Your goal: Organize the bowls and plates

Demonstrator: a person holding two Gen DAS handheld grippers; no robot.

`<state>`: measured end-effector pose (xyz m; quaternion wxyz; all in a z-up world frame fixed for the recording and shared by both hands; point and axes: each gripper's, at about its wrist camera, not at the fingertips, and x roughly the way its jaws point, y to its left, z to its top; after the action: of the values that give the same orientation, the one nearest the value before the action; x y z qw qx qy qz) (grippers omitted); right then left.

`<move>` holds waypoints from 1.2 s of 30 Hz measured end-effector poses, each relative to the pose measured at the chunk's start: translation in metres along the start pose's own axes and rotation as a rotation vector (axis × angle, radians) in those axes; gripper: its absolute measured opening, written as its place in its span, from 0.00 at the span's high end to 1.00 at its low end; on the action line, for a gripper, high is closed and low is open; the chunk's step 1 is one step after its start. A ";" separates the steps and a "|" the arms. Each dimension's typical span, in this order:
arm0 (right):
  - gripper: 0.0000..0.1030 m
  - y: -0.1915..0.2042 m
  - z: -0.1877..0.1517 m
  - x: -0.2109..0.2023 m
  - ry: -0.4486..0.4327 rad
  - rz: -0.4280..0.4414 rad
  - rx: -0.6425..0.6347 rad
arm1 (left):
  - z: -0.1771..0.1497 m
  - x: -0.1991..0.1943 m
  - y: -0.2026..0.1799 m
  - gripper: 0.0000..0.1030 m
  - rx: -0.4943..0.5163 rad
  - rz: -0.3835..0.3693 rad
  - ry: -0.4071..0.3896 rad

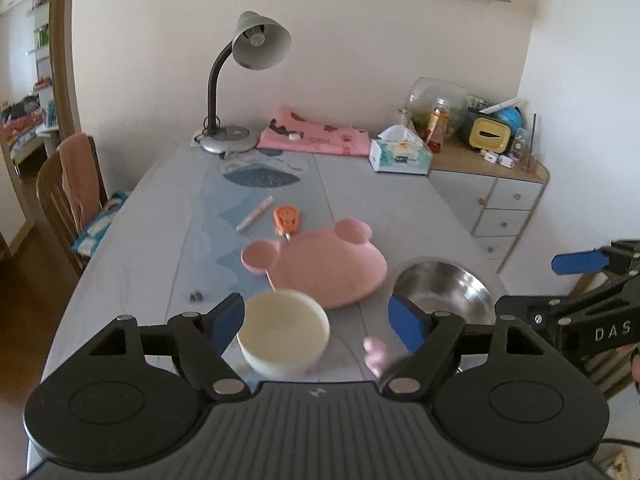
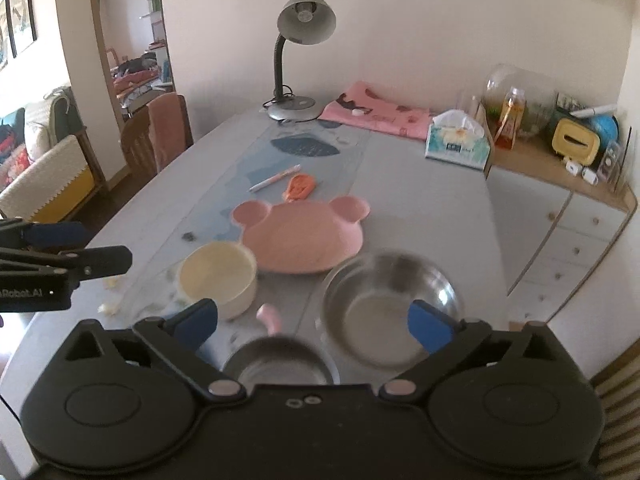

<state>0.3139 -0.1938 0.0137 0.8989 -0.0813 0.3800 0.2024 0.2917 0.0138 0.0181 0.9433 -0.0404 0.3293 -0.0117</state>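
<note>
A pink bear-shaped plate (image 1: 324, 268) (image 2: 300, 236) lies mid-table. Nearer to me stand a cream bowl (image 1: 284, 332) (image 2: 218, 276) on the left and a wide steel bowl (image 1: 444, 288) (image 2: 384, 308) on the right. A small steel pot (image 2: 276, 360) with a pink handle (image 2: 270, 316) (image 1: 376, 354) sits closest, partly hidden by the right gripper's body. My left gripper (image 1: 316, 320) is open above the table; the cream bowl shows between its fingers, untouched. My right gripper (image 2: 312, 322) is wide open over the pot and steel bowl, holding nothing.
On the grey table (image 1: 400, 208) lie a pen (image 1: 254, 214) and an orange item (image 1: 286, 220). A desk lamp (image 1: 236, 80), pink cloth (image 1: 316, 134) and tissue box (image 1: 400, 154) stand at the far edge. A chair (image 1: 68, 200) is left, a drawer cabinet (image 1: 504, 200) right.
</note>
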 end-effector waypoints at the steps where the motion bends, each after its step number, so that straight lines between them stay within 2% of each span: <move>1: 0.01 -0.004 0.006 0.007 -0.002 -0.002 -0.002 | 0.005 0.007 -0.001 0.24 0.006 0.013 -0.001; 10: 0.01 -0.032 0.042 0.068 0.023 -0.005 -0.012 | 0.039 0.075 -0.002 0.24 0.032 0.072 0.056; 20: 0.03 -0.053 0.069 0.145 0.072 -0.017 -0.037 | 0.058 0.163 0.015 0.24 -0.031 0.077 0.210; 26: 0.05 -0.061 0.076 0.197 0.149 -0.007 -0.024 | 0.061 0.215 0.029 0.24 -0.055 0.080 0.309; 32: 0.13 -0.068 0.077 0.241 0.222 -0.004 0.002 | 0.056 0.258 0.040 0.24 -0.113 0.080 0.404; 36: 0.23 -0.074 0.076 0.262 0.258 -0.007 0.032 | 0.049 0.278 0.044 0.24 -0.123 0.100 0.439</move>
<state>0.5600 -0.1591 -0.1209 0.8445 -0.0936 0.4953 0.1810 0.5398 0.0479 -0.1203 0.8441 -0.0777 0.5284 0.0467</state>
